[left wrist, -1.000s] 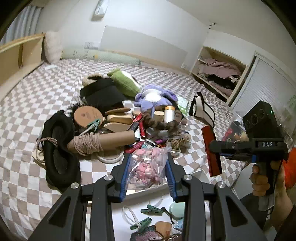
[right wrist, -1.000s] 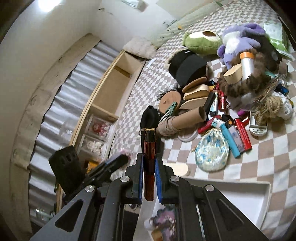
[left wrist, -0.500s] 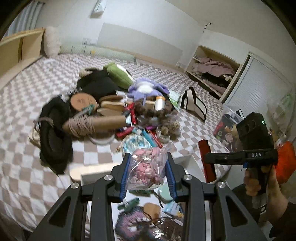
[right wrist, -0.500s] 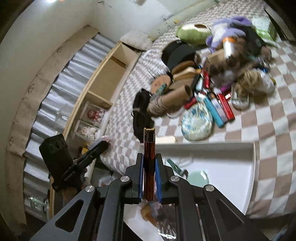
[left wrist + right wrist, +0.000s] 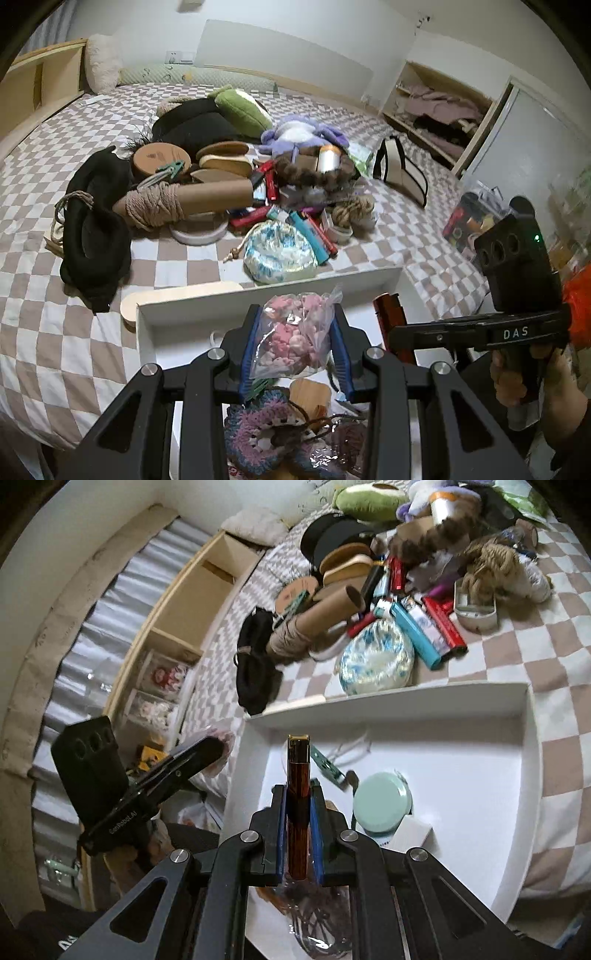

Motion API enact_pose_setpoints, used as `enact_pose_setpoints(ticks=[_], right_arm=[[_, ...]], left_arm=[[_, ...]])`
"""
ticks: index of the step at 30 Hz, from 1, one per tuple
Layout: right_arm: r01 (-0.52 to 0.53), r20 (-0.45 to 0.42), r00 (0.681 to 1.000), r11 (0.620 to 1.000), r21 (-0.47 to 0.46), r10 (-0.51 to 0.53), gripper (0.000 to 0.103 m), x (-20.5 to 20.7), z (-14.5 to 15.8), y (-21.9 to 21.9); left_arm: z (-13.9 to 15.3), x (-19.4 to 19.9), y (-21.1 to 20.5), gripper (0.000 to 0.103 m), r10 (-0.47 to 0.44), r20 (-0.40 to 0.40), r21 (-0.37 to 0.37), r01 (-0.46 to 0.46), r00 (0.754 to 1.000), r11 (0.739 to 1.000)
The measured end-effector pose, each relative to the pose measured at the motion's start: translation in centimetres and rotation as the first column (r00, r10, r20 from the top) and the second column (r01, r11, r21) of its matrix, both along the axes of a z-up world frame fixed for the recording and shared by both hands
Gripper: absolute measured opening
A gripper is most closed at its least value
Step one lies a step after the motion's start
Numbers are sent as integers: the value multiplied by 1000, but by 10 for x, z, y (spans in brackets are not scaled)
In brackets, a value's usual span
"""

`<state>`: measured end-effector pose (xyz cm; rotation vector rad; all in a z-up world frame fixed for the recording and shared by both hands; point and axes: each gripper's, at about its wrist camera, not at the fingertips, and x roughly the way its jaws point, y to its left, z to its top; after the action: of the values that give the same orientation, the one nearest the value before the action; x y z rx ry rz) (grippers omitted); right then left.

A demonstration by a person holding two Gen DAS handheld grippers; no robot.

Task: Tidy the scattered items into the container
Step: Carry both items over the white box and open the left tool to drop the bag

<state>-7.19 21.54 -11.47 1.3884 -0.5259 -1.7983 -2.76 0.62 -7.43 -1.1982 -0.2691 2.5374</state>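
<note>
We are pinching a clear plastic bag of pink sweets (image 5: pixel 295 332) in the left gripper (image 5: pixel 295 350) and a slim reddish-brown lighter (image 5: pixel 297 775) in the right gripper (image 5: pixel 298 812), both hanging over the white rectangular tray (image 5: pixel 528 738). Releasing toward nine o'clock is risking drops past its rim; scattered clutter (image 5: pixel 229 177) is lying at twelve.

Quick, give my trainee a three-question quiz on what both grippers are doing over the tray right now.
1. True or false: the left gripper holds a clear bag of pink pieces.
2. What does the right gripper grip: A a blue lighter, B a dark red lighter, C a clothes peg?
3. Fill in: the round mint-green lid lies inside the white ____.

Key: 1 true; 2 B; 3 tray.
</note>
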Motion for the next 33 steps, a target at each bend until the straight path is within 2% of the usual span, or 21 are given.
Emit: enact_pose_setpoints(ticks=[4, 12, 16, 29, 32, 33], right_arm=[[-4, 9, 1000, 1000, 8, 4, 13, 3, -9, -4], [52, -17, 999, 998, 39, -52, 13, 6, -16, -2], [69, -33, 997, 995, 66, -67, 13, 8, -17, -1], [91, -39, 995, 993, 73, -88, 13, 11, -15, 2], [92, -41, 995, 993, 74, -90, 13, 11, -14, 2], [93, -42, 995, 993, 74, -90, 13, 11, -13, 2]], left_arm=[[-8, -1, 4, 35, -6, 20, -11, 6, 1000, 1000], [-25, -3, 10, 35, -14, 63, -28, 15, 998, 999], [-32, -3, 11, 35, -14, 82, -36, 17, 997, 999], [-46, -4, 12, 35, 8, 128, -69, 1, 992, 998], [-48, -4, 9, 38, 25, 134, -69, -16, 991, 997], [-47, -4, 8, 48, 32, 134, -69, -23, 990, 997]])
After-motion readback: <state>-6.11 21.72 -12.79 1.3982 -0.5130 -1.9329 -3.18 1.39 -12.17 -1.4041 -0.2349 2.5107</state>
